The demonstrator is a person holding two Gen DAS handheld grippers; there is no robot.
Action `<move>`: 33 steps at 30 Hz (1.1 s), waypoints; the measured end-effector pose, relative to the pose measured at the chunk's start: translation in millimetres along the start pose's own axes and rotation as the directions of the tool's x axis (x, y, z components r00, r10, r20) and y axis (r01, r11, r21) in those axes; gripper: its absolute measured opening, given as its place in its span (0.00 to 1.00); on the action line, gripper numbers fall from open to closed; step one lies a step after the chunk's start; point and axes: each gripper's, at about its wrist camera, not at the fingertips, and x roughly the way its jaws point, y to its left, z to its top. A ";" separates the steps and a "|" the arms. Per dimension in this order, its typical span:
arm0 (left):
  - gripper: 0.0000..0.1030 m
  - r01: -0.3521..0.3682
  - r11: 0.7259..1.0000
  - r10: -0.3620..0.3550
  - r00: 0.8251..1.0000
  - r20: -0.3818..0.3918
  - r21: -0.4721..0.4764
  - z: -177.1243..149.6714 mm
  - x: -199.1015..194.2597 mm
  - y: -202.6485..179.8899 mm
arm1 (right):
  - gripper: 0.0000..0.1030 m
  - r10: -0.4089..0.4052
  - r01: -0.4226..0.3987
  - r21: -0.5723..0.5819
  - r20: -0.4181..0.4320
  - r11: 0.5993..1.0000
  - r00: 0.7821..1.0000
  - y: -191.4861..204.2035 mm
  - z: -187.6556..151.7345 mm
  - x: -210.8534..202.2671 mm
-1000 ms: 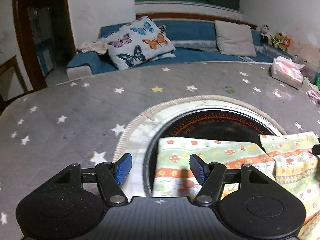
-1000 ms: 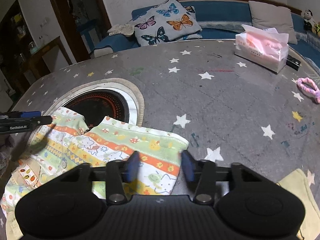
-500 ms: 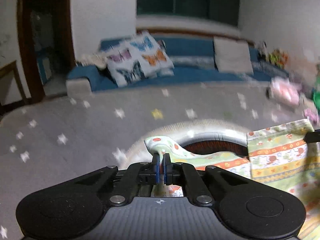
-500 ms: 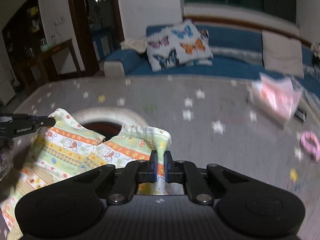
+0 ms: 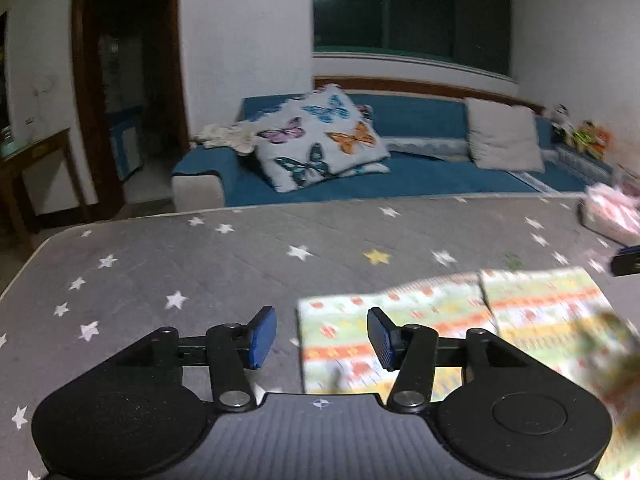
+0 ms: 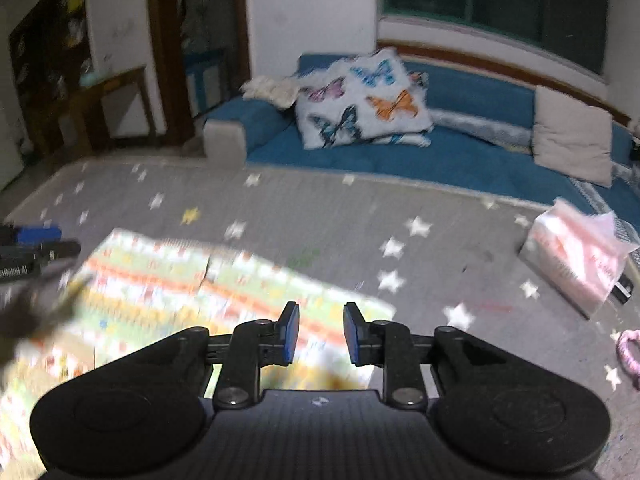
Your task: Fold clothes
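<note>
In the left wrist view, the left gripper [image 5: 322, 338] filled the bottom of the frame with its jaws spread wide and nothing between its blue pads [image 5: 262, 336]. The patterned garment [image 5: 452, 328] lay flat on the grey star-print table cover [image 5: 200, 264], in the lower right of the frame; its near-left corner sat in the gap between the pads, though whether either pad touched the cloth could not be told. A seam or fold edge ran down the garment right of centre, and its far right portion was blurred.

In the right wrist view, the right gripper [image 6: 320, 334] also stood parted, its jaws narrower apart, holding nothing. The garment [image 6: 192, 284] spread across the lower left of that frame, with its right edge beneath and beside the right-hand pad. The left gripper's tip [image 6: 36, 246] showed at the left edge, just beside the garment's far corner.

A pink tissue box [image 6: 576, 256] stood at the right of the frame, well apart from the cloth, and a pink ring-shaped thing [image 6: 630, 350] lay at the right edge. Behind the table, a blue sofa [image 5: 420, 176] held a butterfly cushion [image 5: 320, 142] and a plain beige cushion [image 5: 504, 140].
</note>
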 end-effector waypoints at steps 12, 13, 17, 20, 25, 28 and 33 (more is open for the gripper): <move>0.52 0.144 0.966 -0.126 0.987 -0.099 0.214 -68.7 -52.8 -45.2 | 0.45 0.131 -0.149 -0.124 -0.142 0.981 0.981 59.3 -52.6 -9.9; 0.52 0.150 0.961 -0.131 0.987 -0.093 0.233 -72.9 -58.8 -48.7 | 0.46 0.142 -0.163 -0.139 -0.147 0.977 0.979 65.0 -56.8 -14.8; 0.52 0.171 0.935 -0.157 0.985 -0.069 0.311 -93.2 -83.7 -62.4 | 0.53 0.186 -0.218 -0.198 -0.169 0.956 0.968 87.9 -73.2 -34.3; 0.52 0.200 0.911 -0.188 0.980 -0.069 0.361 -108.2 -99.3 -73.8 | 0.57 0.217 -0.261 -0.253 -0.188 0.932 0.958 107.3 -92.1 -50.8; 0.42 0.233 0.899 -0.221 0.972 -0.076 0.371 -127.6 -121.0 -82.9 | 0.56 0.208 -0.257 -0.326 -0.177 0.910 0.962 126.5 -120.5 -79.2; 0.40 0.260 0.906 -0.245 0.966 -0.086 0.334 -133.4 -131.3 -80.0 | 0.56 0.199 -0.249 -0.317 -0.180 0.915 0.963 122.8 -127.3 -90.5; 0.41 0.276 0.925 -0.261 0.961 -0.093 0.262 -137.7 -145.7 -69.3 | 0.54 0.206 -0.245 -0.309 -0.153 0.919 0.966 119.6 -130.5 -110.6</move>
